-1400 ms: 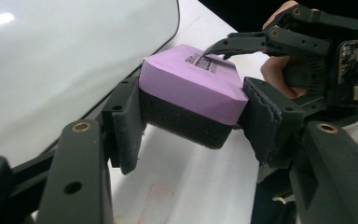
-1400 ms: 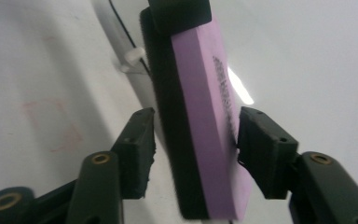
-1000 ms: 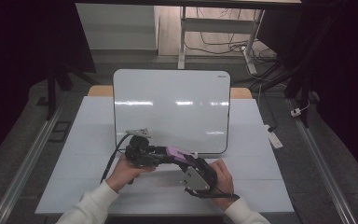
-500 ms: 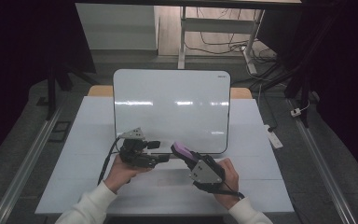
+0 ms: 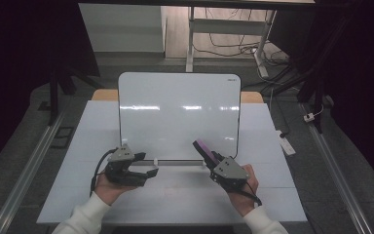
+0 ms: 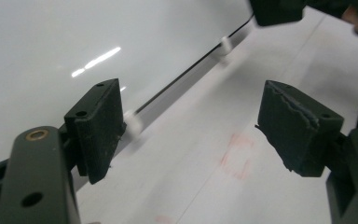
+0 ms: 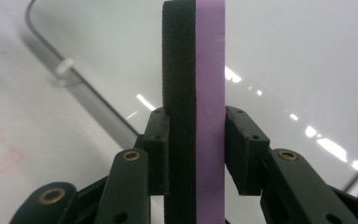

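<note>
Two layers make up the eraser [image 7: 194, 107] that is clamped between the jaws of the right gripper [image 7: 196, 140]: a black foam face on one side and a purple backing on the other, bonded flat into one slim rectangular block. In the right gripper view it is seen edge-on and upright, with both pads pressed against its broad faces. In the high view the eraser [image 5: 203, 147] is held above the desk [image 5: 175, 195], tilted up and away from the person, with its far end over the lower right part of the whiteboard [image 5: 177, 114].

The left gripper [image 5: 146, 171] is held low over the desk, just in front of the whiteboard's lower left edge; its jaws have just been opening and are now spread apart, with nothing between them. Beyond them, in the left gripper view, the whiteboard [image 6: 74, 51] is seen slanting away, with small white clips [image 6: 132, 122] set along its lower edge. Faint red marks [image 6: 235, 156] are seen on the desk surface ahead of that gripper.

The whiteboard is propped leaning back at the middle of the desk, its glossy face blank apart from light reflections. The two grippers are kept well apart, and nothing is seen between the eraser and the board.
</note>
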